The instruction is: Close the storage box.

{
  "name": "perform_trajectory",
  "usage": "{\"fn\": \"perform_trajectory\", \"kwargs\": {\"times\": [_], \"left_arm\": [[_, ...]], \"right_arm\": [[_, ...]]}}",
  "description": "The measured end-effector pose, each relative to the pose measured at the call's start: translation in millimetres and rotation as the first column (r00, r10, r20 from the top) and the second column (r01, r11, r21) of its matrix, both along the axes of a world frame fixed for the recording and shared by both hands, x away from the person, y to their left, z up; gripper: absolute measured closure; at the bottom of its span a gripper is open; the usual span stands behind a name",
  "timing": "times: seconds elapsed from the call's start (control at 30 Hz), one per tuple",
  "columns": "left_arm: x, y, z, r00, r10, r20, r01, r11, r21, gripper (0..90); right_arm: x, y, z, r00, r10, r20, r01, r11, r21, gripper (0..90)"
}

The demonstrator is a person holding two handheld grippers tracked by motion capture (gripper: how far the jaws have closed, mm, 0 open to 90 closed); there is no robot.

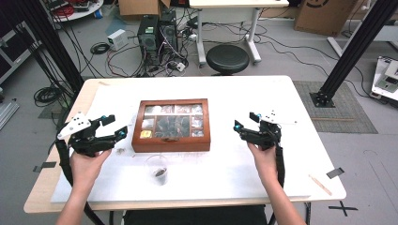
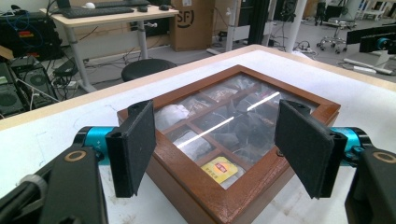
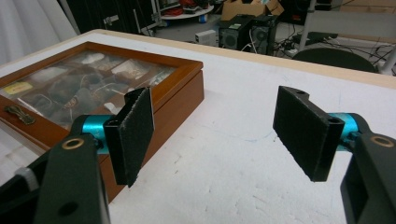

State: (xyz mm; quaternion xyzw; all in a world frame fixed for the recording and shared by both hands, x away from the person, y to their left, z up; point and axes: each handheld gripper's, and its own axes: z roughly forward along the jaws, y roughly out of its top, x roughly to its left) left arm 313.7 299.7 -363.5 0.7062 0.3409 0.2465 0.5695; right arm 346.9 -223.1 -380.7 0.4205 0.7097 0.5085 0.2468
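Observation:
A wooden tea box (image 1: 171, 125) with a closed glass lid lies in the middle of the white table; several compartments hold tea bags, one yellow packet (image 2: 219, 168) near its front left corner. My left gripper (image 1: 114, 127) hovers open just left of the box, its jaws aimed at the box's corner (image 2: 219, 186). To the right of the box, my right gripper (image 1: 246, 122) is open with nothing between its jaws; the box's side (image 3: 173, 107) and brass latch (image 3: 18, 115) appear at the left in the right gripper view.
A clear plastic cup (image 1: 157, 169) with something dark at its bottom stands in front of the box. A wooden stick (image 1: 320, 184) lies near the table's front right corner. A black stool (image 1: 227, 57) stands beyond the far edge.

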Motion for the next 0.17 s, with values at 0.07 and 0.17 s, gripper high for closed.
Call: {"fn": "perform_trajectory", "kwargs": {"times": [0.07,0.17], "left_arm": [[0.0,-0.1,-0.2,1.0,0.003,0.001,-0.003,1.0,0.001,29.4],[0.4,0.0,-0.3,1.0,0.005,0.002,-0.005,1.0,0.005,29.4]], "right_arm": [[0.3,-0.6,-0.2,1.0,0.001,0.004,-0.001,1.0,-0.001,29.4],[0.8,-1.2,-0.9,1.0,-0.006,0.003,0.006,1.0,-0.006,28.7]]}}
